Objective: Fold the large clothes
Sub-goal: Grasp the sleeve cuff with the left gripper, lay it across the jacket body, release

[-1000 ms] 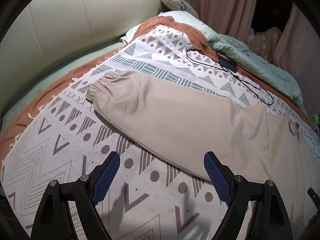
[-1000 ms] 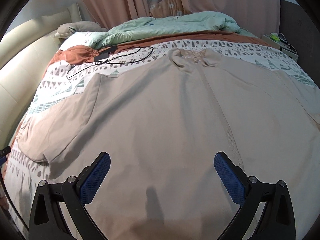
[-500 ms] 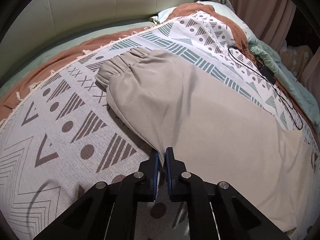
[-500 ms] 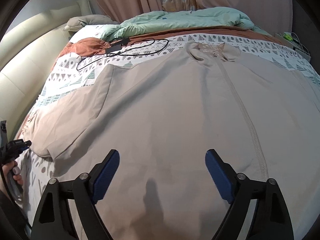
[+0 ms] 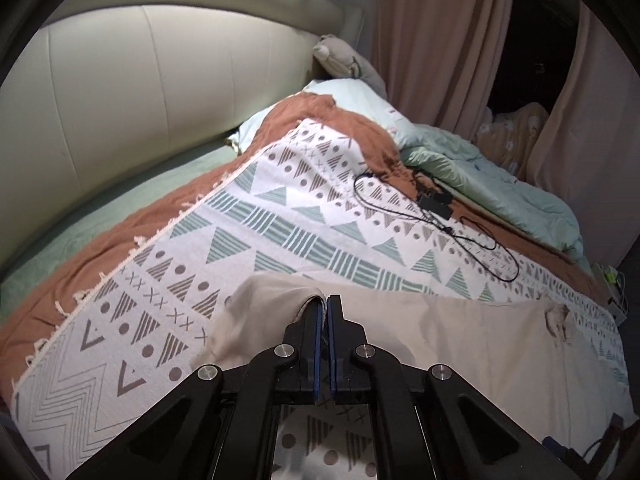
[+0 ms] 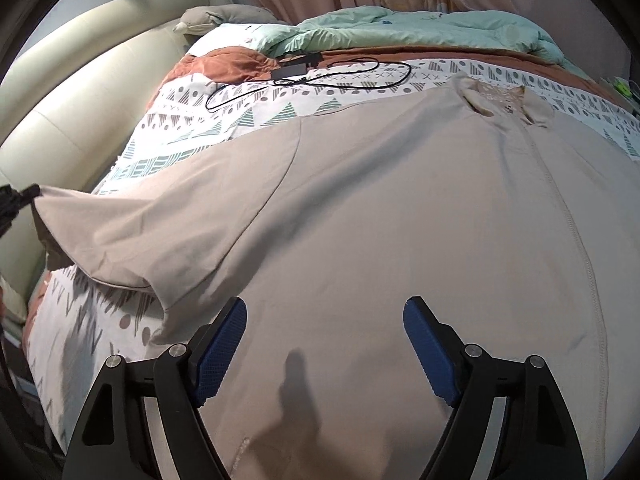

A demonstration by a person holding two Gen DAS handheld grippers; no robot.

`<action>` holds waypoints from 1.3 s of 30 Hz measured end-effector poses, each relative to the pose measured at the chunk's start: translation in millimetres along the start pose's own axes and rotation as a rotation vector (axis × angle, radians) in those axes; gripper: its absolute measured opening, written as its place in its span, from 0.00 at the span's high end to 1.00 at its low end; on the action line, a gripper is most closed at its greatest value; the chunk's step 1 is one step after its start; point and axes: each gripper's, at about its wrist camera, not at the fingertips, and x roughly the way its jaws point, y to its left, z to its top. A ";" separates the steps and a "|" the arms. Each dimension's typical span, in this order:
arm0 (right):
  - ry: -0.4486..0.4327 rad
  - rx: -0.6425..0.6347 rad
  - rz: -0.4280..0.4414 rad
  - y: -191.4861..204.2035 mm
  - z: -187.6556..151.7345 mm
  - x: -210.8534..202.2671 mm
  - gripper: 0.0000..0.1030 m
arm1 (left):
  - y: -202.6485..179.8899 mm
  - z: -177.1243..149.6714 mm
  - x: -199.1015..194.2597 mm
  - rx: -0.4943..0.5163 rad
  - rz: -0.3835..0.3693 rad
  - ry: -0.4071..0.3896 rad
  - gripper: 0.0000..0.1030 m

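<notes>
My left tongs (image 5: pixel 325 312) clamped on beige jacket sleeve (image 5: pixel 276 292), fabric lifted off patterned blanket (image 5: pixel 256 224). My right tongs (image 6: pixel 325 344) spread wide, hovering over jacket (image 6: pixel 400 208) body, spread flat on bed; collar (image 6: pixel 504 100) at 1 o'clock, black cable (image 6: pixel 308 80) at 11.

text: none readable | labels: none | brands: none | numbers: none

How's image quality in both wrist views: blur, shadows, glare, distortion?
Left wrist: strong fisheye bend, glare on the cream headboard, dark corner behind the curtains, sharp. Right wrist: the right gripper casts a shadow on the beige jacket; patterned blanket smeared at left edge.
</notes>
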 end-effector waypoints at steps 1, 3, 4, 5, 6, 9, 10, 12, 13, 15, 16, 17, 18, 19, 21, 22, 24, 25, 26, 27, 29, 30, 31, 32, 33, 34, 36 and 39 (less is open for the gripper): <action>0.007 -0.009 0.004 5.6 1.5 4.4 0.21 | -6.6 3.7 -7.8 0.010 -0.012 -0.009 0.98; 0.020 -0.026 0.015 16.9 5.0 13.8 0.21 | -20.5 10.5 -21.7 0.032 -0.034 -0.022 0.98; 0.026 -0.039 0.020 22.7 6.3 18.4 0.21 | -27.5 13.4 -28.0 0.045 -0.043 -0.028 0.98; 0.036 -0.055 0.019 29.5 7.7 24.6 0.21 | -34.5 15.5 -33.9 0.059 -0.051 -0.035 0.98; 0.050 -0.071 0.015 36.4 8.4 31.9 0.21 | -42.0 17.8 -39.7 0.074 -0.060 -0.041 0.98; 0.092 -0.102 0.016 54.2 4.1 52.8 0.21 | -65.3 22.3 -55.4 0.120 -0.090 -0.058 0.98; 0.100 -0.110 0.016 57.7 2.7 57.6 0.21 | -72.9 21.7 -60.1 0.132 -0.100 -0.062 0.98; 0.120 -0.154 0.005 68.4 -0.5 68.9 0.21 | -89.7 21.3 -66.9 0.155 -0.123 -0.066 0.98; 0.120 -0.178 -0.005 71.1 -1.5 71.0 0.21 | -97.9 20.4 -69.6 0.167 -0.134 -0.070 0.98; 0.124 -0.200 0.009 70.5 -1.2 70.5 0.21 | -114.9 18.6 -73.4 0.193 -0.151 -0.071 0.98; 0.134 -0.183 0.032 66.3 -0.5 68.8 0.21 | -122.8 17.4 -74.7 0.201 -0.161 -0.068 0.98; 0.141 -0.157 0.061 59.9 1.6 64.6 0.21 | -130.2 16.9 -76.0 0.206 -0.171 -0.064 0.98; 0.139 -0.129 0.088 53.2 3.8 58.8 0.21 | -137.8 16.0 -77.5 0.210 -0.183 -0.063 0.98; 0.132 -0.104 0.104 46.6 6.1 52.0 0.21 | -145.0 14.9 -78.9 0.212 -0.194 -0.062 0.98; 0.113 -0.074 0.108 34.7 9.2 36.2 0.21 | -160.1 11.1 -81.1 0.216 -0.219 -0.057 0.98; 0.104 -0.061 0.109 29.1 9.8 27.7 0.21 | -168.2 8.6 -82.2 0.220 -0.233 -0.052 0.98; 0.083 -0.021 0.117 11.5 10.1 7.7 0.21 | -184.0 3.6 -84.3 0.238 -0.257 -0.042 0.98; 0.073 0.003 0.118 0.8 9.0 -3.4 0.21 | -193.5 0.5 -86.4 0.249 -0.267 -0.039 0.98; 0.067 0.021 0.115 -8.4 9.1 -10.7 0.21 | -201.8 -2.9 -88.1 0.260 -0.279 -0.036 0.98; 0.062 0.043 0.111 -19.4 7.9 -20.9 0.21 | -209.8 -6.7 -89.3 0.269 -0.291 -0.032 0.98; 0.042 0.079 0.103 -39.9 6.2 -41.4 0.21 | -225.2 -15.3 -89.7 0.280 -0.316 -0.017 0.98; 0.026 0.095 0.100 -49.6 4.3 -50.0 0.21 | -232.7 -19.8 -89.6 0.285 -0.327 -0.005 0.98; 0.009 0.118 0.093 -61.3 0.2 -60.8 0.21 | -240.4 -24.8 -89.2 0.294 -0.337 0.006 0.98; 0.000 0.137 0.086 -69.7 -1.3 -66.4 0.21 | -247.7 -29.9 -88.7 0.307 -0.344 0.014 0.98; -0.010 0.166 0.079 -81.0 -7.9 -76.3 0.21 | -255.2 -35.2 -88.7 0.320 -0.350 0.020 0.98; -0.019 0.193 0.075 -92.2 -15.2 -85.0 0.21 | -262.7 -40.0 -88.2 0.329 -0.358 0.027 0.98; -0.027 0.240 0.061 -110.9 -26.8 -95.3 0.21 | -275.6 -49.8 -88.0 0.335 -0.383 0.045 0.98; -0.007 0.324 0.036 -137.4 -36.5 -100.0 0.21 | -295.5 -63.4 -87.5 0.344 -0.417 0.071 0.98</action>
